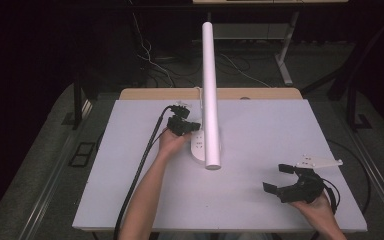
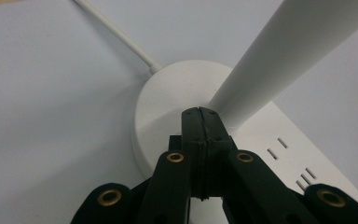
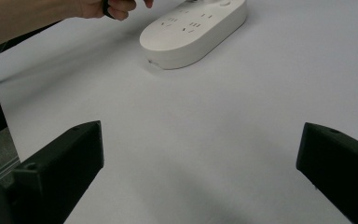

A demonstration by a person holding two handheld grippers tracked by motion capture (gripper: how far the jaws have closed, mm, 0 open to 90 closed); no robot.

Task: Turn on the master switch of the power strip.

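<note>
Your white plastic power strip with a tall white tube rising from its round end [image 1: 200, 145] sits near the middle of the white desk [image 1: 260, 130], a thin white cord [image 2: 116, 33] running off its round end toward the far edge. It has a smooth, oval body, with socket slots [image 2: 279, 147] along the flat top. Your left gripper [image 1: 192, 126] has its fingers pressed fully together with nothing between them, their tips on the round end right at the foot of the tube. Your right gripper [image 1: 276, 178] rests well apart near the desk's near right corner, its fingers spread wide and empty, pointing toward the strip.
</note>
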